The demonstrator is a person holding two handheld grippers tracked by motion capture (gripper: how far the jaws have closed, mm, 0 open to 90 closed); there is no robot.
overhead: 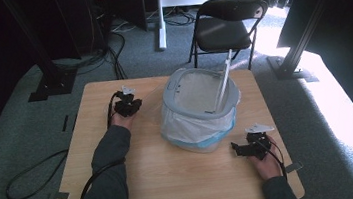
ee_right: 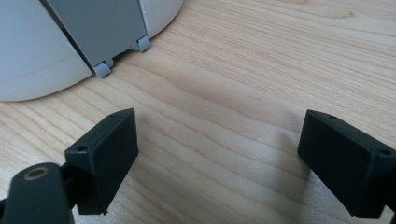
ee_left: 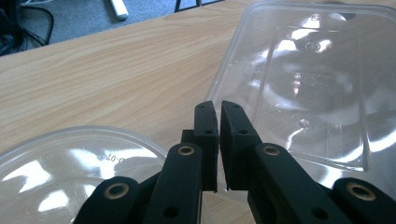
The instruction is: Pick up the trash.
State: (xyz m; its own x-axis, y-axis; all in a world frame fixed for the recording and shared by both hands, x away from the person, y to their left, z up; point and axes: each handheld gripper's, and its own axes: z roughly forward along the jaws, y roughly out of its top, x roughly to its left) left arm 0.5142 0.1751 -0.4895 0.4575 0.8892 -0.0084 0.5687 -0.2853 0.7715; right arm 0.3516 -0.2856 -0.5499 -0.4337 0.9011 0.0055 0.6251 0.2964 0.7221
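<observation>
In the high view my left gripper rests at the table's far left, held by a hand in a dark sleeve. In its own view the left gripper has its jaws shut to a thin slit. Its tips sit at the near corner of a clear plastic tray. I cannot tell whether the tray's rim is pinched. A round clear lid lies below and to the left. My right gripper sits near the front right, beside a white bin. Over bare wood, the right gripper stands open and holds nothing.
The bin has a grey rim, a white bag liner and a lid panel standing upright. Its base and grey flap lie just ahead of the right jaws. A black folding chair stands behind the table. Cables lie on the carpet.
</observation>
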